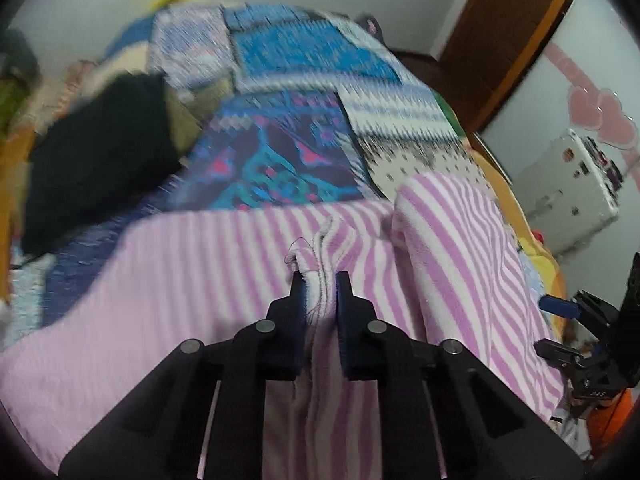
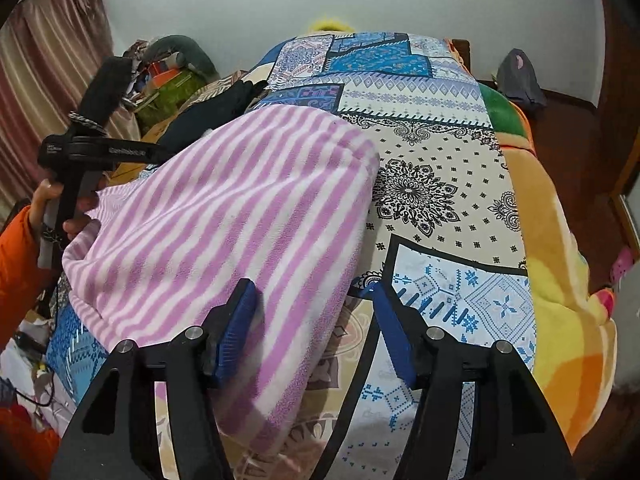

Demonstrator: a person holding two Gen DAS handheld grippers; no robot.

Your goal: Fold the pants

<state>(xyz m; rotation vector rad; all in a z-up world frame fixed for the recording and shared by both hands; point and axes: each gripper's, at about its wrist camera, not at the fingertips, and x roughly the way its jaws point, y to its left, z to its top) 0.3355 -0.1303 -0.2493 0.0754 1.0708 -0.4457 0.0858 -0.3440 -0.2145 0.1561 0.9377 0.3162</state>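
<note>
The pink-and-white striped fleece pants (image 1: 192, 280) lie spread over the patterned bed. My left gripper (image 1: 320, 280) is shut on a bunched seam of the pants, and the fabric ridge runs up between its dark pads. In the right wrist view the pants (image 2: 240, 208) form a folded hump. My right gripper (image 2: 312, 296) is open over their near edge. Its left pad (image 2: 240, 312) rests against the striped cloth and its right pad (image 2: 386, 308) is over the bedcover, off the cloth. A hand in an orange sleeve (image 2: 16, 256) holds the left gripper's handle (image 2: 80, 148) at the left edge.
A blue and white patchwork bedcover (image 2: 440, 160) covers the bed. A black garment (image 1: 100, 152) lies at the far left. A yellow-orange blanket (image 2: 560, 280) hangs over the right side. A wooden door (image 1: 504, 32) and a white appliance (image 1: 568, 192) stand beyond the bed.
</note>
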